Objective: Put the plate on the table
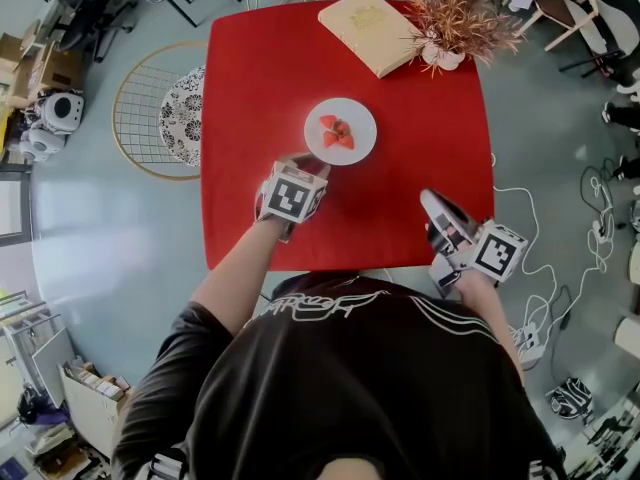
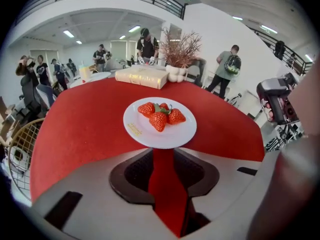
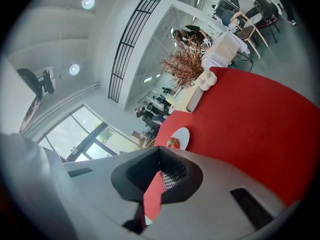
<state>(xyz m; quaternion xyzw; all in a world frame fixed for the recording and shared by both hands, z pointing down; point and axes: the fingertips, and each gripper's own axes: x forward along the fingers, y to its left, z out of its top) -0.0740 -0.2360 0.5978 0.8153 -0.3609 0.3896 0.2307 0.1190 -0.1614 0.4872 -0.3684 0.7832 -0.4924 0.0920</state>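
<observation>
While the white plate (image 1: pixel 360 116) (image 2: pixel 149 134) (image 3: pixel 183 135) sits flat near the middle of the red table (image 1: pixel 258 88), three strawberries (image 1: pixel 337 132) (image 2: pixel 161 116) (image 3: pixel 173 143) lie on it in a small cluster. The left gripper (image 1: pixel 297 163) (image 2: pixel 162 156) is at the plate's 7 o'clock and tilts down toward it. Its jaws are partly spread, with a narrow strip of red tabletop showing in the gap. The plate's near rim lies right at the jaw tips, and whether the pads touch it cannot be made out.

The right gripper (image 1: pixel 432 200) (image 3: pixel 159 176) is well apart from the plate, at its 4 o'clock, over the table's near edge. Its jaws stand a little apart with only red tabletop between them.

A tan book (image 1: pixel 368 30) (image 2: pixel 141 76) lies at the plate's 12 o'clock near the far edge. A dried reddish plant in a white pot (image 1: pixel 455 18) (image 2: pixel 179 49) (image 3: pixel 185 64) stands just beside the book, at the plate's 1 o'clock.
</observation>
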